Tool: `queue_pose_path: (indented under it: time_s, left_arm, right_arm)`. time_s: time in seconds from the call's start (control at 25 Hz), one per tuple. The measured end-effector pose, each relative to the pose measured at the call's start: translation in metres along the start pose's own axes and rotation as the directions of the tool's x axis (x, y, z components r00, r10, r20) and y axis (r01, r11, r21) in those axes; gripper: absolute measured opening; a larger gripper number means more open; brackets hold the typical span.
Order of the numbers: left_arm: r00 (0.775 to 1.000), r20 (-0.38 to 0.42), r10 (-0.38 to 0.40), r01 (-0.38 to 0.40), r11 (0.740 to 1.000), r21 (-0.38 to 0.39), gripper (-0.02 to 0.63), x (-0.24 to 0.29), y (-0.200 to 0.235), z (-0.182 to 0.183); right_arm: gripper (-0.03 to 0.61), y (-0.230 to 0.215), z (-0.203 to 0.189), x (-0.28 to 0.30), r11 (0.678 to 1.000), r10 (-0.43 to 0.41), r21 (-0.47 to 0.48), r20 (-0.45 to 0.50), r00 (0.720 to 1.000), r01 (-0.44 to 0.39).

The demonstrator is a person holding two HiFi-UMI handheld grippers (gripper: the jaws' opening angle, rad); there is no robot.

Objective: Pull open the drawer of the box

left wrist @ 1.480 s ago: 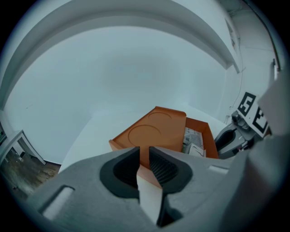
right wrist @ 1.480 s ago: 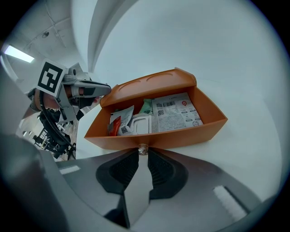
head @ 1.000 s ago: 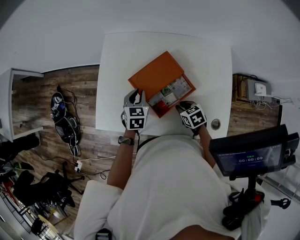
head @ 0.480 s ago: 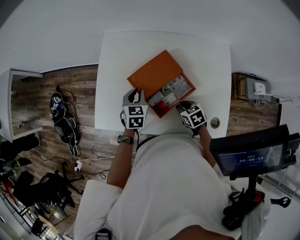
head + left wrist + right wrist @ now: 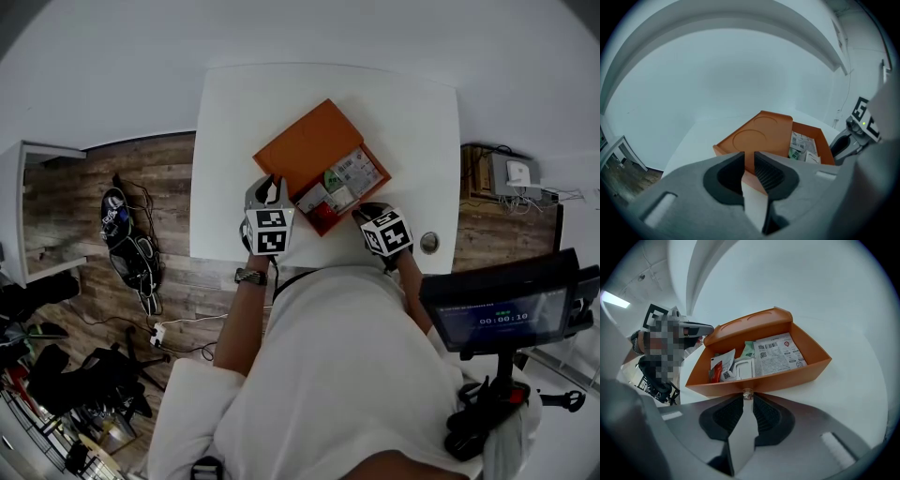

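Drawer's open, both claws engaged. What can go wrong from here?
1. The right claw pinches only the small knob with its tips; a harder pull may slip it off.
2. The drawer looks well out of the orange box; pulling further could free it and spill the packets.
3. The left claw holds just the box's corner, so the box may twist on the white table.
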State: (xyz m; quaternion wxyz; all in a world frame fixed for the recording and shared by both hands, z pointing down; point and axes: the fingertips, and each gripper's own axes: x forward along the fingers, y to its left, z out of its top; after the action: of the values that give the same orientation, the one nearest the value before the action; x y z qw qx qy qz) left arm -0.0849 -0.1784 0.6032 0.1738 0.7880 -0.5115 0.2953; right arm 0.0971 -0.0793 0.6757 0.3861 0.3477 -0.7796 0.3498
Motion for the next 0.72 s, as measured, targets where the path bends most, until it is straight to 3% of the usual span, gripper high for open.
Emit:
queue_pose_path:
  time_s: [0.12,0.32,0.52,0.72]
  left_arm:
    - [0.999,0.033,-0.01,0.01,1.0,-0.003,0.069,-0.017,-0.002,0.002]
    - [0.997,0.06,-0.05,0.054,0.996,-0.075,0.069,-0.01,-0.002,-0.003]
    - [0.993,0.096,-0.065,0.067,0.997,-0.026,0.069,-0.009,-0.012,0.004]
    - [0.986,0.141,-0.084,0.079,0.996,0.039,0.067,-0.037,-0.023,0.02]
  right_arm:
    - [0.077,0.01,-0.005,-0.012,0.999,-0.027,0.03,0.011,1.0,0.026]
    - [0.101,-0.01,-0.017,0.001,0.994,-0.087,0.059,0.002,0.996,0.087]
    - [0.084,-0.03,-0.006,-0.009,0.986,-0.136,0.104,0.071,0.988,0.128]
    - [0.052,-0.021,0.029,-0.05,0.979,-0.192,0.112,0.216,0.957,0.171]
